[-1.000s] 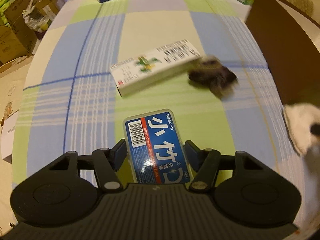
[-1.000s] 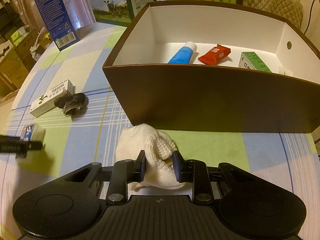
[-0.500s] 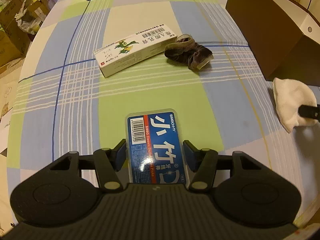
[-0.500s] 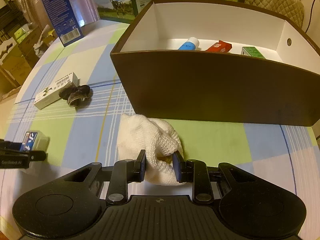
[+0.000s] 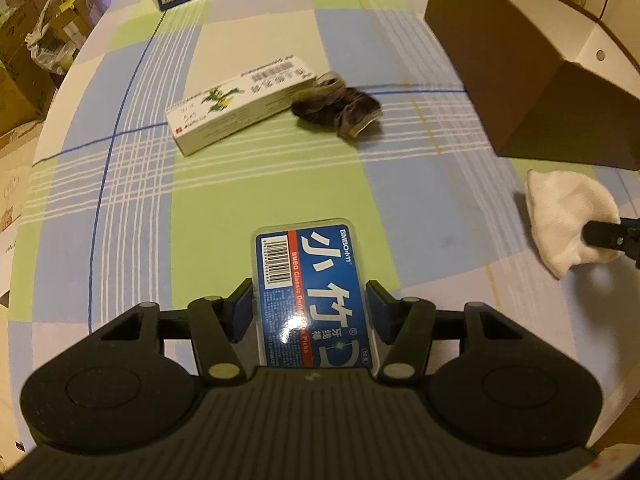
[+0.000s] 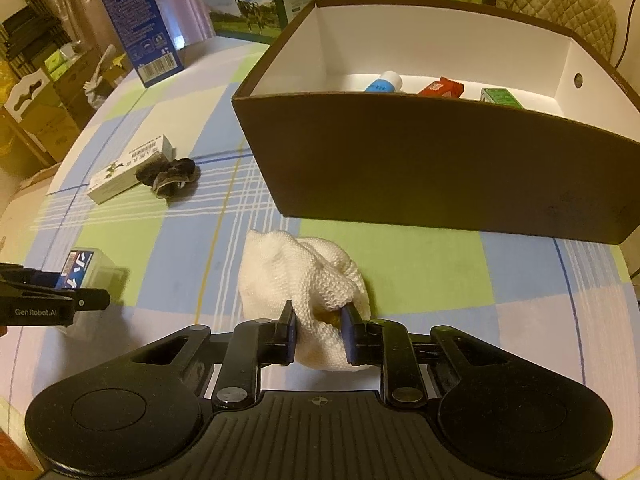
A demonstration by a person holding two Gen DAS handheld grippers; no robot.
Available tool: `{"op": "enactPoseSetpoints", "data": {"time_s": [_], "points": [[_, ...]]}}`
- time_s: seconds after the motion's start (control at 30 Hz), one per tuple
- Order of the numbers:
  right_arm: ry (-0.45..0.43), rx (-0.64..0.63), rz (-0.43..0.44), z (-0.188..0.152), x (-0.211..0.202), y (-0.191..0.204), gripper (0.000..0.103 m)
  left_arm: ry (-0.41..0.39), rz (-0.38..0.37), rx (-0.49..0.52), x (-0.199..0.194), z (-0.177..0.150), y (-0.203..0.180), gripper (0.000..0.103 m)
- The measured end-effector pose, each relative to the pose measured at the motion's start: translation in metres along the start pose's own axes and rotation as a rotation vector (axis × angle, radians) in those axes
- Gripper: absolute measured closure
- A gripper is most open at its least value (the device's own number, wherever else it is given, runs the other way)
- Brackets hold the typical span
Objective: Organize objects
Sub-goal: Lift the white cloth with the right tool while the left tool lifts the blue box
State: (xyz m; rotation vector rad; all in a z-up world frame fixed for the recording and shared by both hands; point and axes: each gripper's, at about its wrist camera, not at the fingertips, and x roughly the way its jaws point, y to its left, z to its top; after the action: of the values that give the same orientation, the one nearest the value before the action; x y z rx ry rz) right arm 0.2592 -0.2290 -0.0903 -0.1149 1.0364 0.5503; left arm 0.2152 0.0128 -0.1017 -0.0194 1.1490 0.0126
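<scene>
My left gripper [image 5: 310, 310] is shut on a blue floss-pick box [image 5: 312, 280], holding it by its long sides low over the checked tablecloth. My right gripper [image 6: 319, 332] is shut on a bunched white knitted cloth [image 6: 296, 276] that rests on the table in front of the brown box [image 6: 440, 168]. The left wrist view catches that cloth [image 5: 568, 224] at the right edge. Inside the box lie a blue tube [image 6: 384, 82], a red packet [image 6: 440, 89] and a green carton [image 6: 500, 98]. A white carton [image 5: 240, 104] and a dark fuzzy bundle [image 5: 336, 108] lie side by side mid-table.
A tall blue carton [image 6: 140, 36] and milk cartons [image 6: 240, 4] stand at the table's far edge. A quilted chair back [image 6: 560, 0] is behind the brown box. Cardboard boxes [image 5: 20, 80] sit on the floor to the left, past the table's rounded edge.
The right gripper has sunk lower with the cloth, so less of the box's inside shows. The left gripper drew back and swung right, still holding the floss-pick box.
</scene>
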Motion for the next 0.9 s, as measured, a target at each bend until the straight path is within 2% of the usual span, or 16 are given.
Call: {"op": "enactPoseSetpoints", "data": {"time_s": [0.57,0.9], "points": [[-0.078,0.009,0.068,0.013,-0.051,-0.031,0.084,-0.106,-0.044,0.023,-0.05,0.025,-0.048,0.049],[-0.163,0.01,0.092,0.03,-0.092,-0.063,0.084,-0.178,-0.081,0.047,-0.076,0.048,-0.086,0.049]]}}
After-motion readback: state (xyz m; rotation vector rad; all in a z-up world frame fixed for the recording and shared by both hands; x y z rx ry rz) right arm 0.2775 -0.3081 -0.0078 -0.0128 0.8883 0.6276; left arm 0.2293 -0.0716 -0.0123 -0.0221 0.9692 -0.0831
